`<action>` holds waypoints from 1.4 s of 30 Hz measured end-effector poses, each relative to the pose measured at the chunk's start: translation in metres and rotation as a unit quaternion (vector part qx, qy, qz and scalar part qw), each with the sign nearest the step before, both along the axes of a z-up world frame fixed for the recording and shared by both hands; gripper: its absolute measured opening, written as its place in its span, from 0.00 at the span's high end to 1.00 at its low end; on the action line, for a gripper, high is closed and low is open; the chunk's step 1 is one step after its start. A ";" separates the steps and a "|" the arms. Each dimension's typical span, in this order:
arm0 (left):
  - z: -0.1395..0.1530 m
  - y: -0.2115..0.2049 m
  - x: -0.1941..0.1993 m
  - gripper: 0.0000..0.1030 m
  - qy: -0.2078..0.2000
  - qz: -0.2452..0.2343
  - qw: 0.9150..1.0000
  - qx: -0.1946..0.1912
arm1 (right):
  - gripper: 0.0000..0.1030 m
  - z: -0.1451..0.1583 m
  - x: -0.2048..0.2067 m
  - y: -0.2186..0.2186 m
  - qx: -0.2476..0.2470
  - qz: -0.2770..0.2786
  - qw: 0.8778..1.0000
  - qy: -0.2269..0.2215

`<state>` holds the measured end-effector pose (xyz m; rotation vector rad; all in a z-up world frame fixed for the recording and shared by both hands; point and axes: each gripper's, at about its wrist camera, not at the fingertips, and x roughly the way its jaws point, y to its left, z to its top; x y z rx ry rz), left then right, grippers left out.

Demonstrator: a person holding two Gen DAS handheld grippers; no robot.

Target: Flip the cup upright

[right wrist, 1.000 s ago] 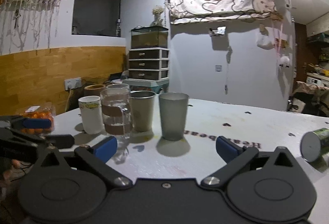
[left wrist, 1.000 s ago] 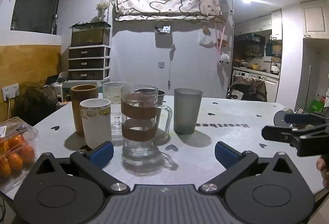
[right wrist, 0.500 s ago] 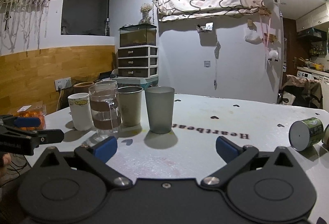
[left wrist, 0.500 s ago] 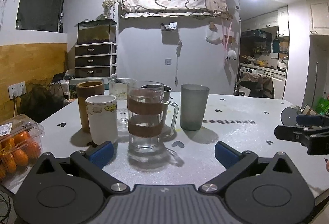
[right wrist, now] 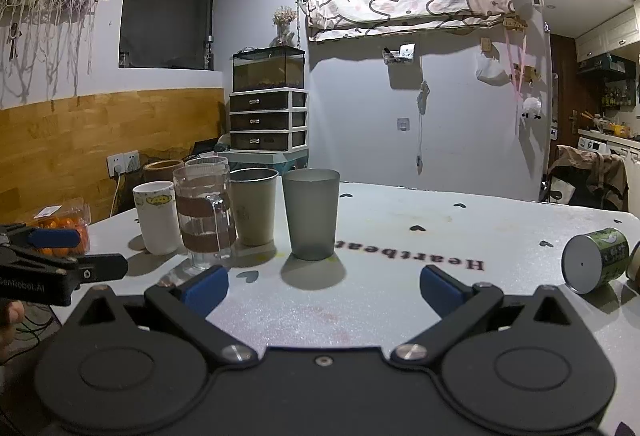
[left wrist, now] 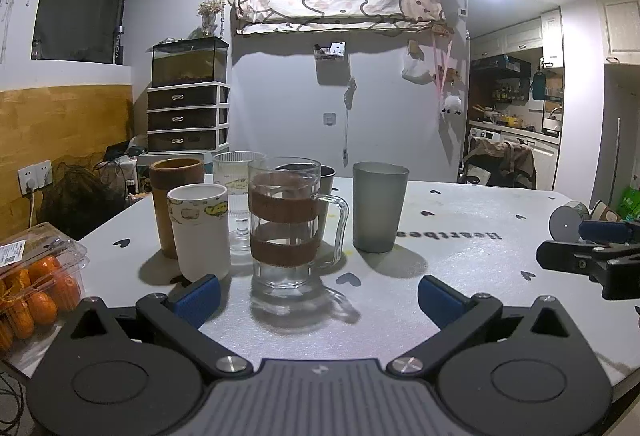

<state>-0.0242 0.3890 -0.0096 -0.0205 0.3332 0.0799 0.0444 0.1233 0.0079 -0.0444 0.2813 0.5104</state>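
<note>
A green-patterned cup [right wrist: 596,260] lies on its side at the table's right edge, its grey base facing me; it also shows in the left wrist view [left wrist: 567,222]. A second cup [left wrist: 606,211] lies just beyond it, mostly hidden. My right gripper [right wrist: 322,286] is open and empty, low over the table, left of the tipped cup. My left gripper [left wrist: 318,294] is open and empty in front of the glass mug [left wrist: 290,224]. Each gripper shows at the edge of the other's view.
Several upright cups stand grouped at the left: a grey tumbler [right wrist: 311,214], a steel cup [right wrist: 254,210], a white cup [left wrist: 200,232], a brown cup [left wrist: 174,200] and a ribbed glass [left wrist: 238,192]. A box of oranges [left wrist: 34,276] sits at the table's left edge.
Both views have shifted slightly: the cups have slid a little left in the right wrist view and the tipped cup has come further into it. Both grippers stay open.
</note>
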 end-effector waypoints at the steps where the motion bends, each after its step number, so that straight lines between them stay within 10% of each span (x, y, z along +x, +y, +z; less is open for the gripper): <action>1: 0.000 0.000 0.000 0.00 0.000 0.000 1.000 0.000 | 0.00 0.000 0.000 0.000 0.000 0.000 1.000 0.000; 42: -0.004 0.000 0.001 0.00 0.001 -0.003 1.000 0.004 | 0.00 -0.002 0.001 0.001 -0.003 0.003 1.000 0.002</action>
